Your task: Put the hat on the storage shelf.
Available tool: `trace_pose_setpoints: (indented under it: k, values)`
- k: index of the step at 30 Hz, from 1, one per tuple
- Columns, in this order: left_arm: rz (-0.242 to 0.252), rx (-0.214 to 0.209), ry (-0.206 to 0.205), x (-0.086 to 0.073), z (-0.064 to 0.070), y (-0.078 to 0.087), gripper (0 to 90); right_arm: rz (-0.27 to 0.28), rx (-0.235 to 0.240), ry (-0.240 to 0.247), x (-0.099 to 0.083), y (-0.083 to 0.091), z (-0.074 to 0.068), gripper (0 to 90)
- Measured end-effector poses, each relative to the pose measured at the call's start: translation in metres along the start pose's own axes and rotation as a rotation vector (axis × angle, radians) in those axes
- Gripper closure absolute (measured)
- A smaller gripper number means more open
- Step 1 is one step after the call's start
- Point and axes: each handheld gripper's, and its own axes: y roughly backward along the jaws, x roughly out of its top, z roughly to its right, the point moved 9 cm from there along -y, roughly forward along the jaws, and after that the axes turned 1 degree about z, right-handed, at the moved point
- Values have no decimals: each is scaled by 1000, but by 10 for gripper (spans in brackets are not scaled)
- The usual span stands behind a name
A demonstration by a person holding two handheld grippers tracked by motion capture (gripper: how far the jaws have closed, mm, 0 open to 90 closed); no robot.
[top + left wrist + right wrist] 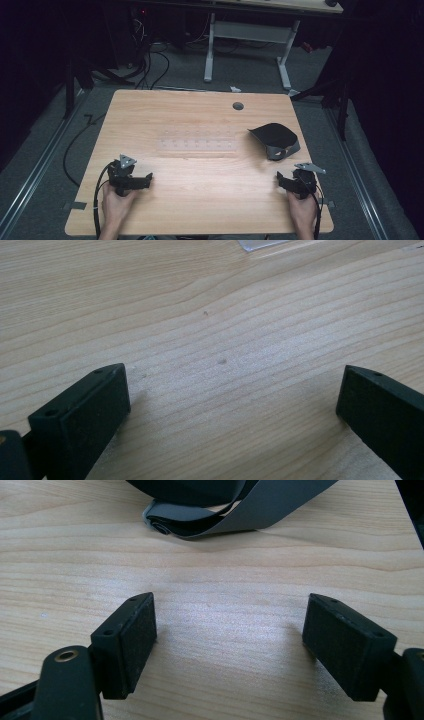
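A clear plastic rack (196, 143) lies flat at the middle of the high view, on the wooden table (200, 210). To its right, in the centre-right of the frame, sits a black and grey folded cap-like object (274, 138); the right gripper view shows it (225, 505) along the top edge. The left gripper (131, 181), held in the left hand (116, 206), rests at the lower left of the high view, its jaws spread wide with only bare wood between them (232, 400). The right gripper (290, 184), in the right hand (302, 212) at the lower right, is likewise spread wide and grips nothing (230, 640). A round cable hole (238, 106) sits near the table's far edge.
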Motion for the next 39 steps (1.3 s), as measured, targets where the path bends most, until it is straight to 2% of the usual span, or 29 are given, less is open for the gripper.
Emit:
trace_pose_setpoints:
  k: [16,23,27,32,39]
  values:
    - [-1,-7,0,-1,2,0,11,-8,11,8,0,0,0,217]
    - [1,-10,0,-1,3,1,24,14,0,6,0,3,2,355]
    - [3,-10,0,-1,4,1,26,28,29,-36,0,5,2,417]
    - [3,-16,-7,-1,5,2,40,34,51,-39,-1,8,2,453]
    - [9,-29,-7,-2,7,5,86,81,65,-41,3,18,2,469]
